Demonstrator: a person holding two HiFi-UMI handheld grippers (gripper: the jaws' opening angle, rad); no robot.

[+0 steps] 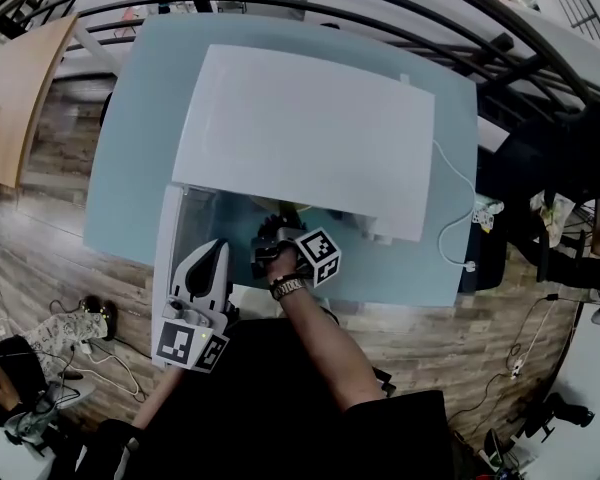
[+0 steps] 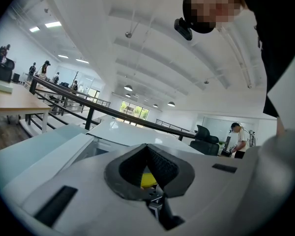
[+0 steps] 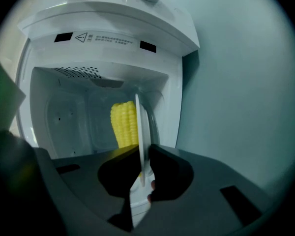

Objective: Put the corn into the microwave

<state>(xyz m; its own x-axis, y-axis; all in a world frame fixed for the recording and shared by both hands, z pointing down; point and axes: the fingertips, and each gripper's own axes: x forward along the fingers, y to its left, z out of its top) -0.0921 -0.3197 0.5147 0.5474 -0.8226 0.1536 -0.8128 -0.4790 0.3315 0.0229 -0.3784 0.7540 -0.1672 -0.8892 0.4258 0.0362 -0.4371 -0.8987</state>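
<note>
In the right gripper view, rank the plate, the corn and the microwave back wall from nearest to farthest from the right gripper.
1. plate, held edge-on between the jaws of the right gripper.
2. corn, on the plate's left face.
3. microwave back wall, behind both.

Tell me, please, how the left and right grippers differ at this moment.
The right gripper clamps the rim of a white plate carrying the corn; the left gripper is shut tip to tip on neither. The right gripper points into the open microwave; the left gripper tilts up toward the ceiling. Both are at the microwave's front.
</note>
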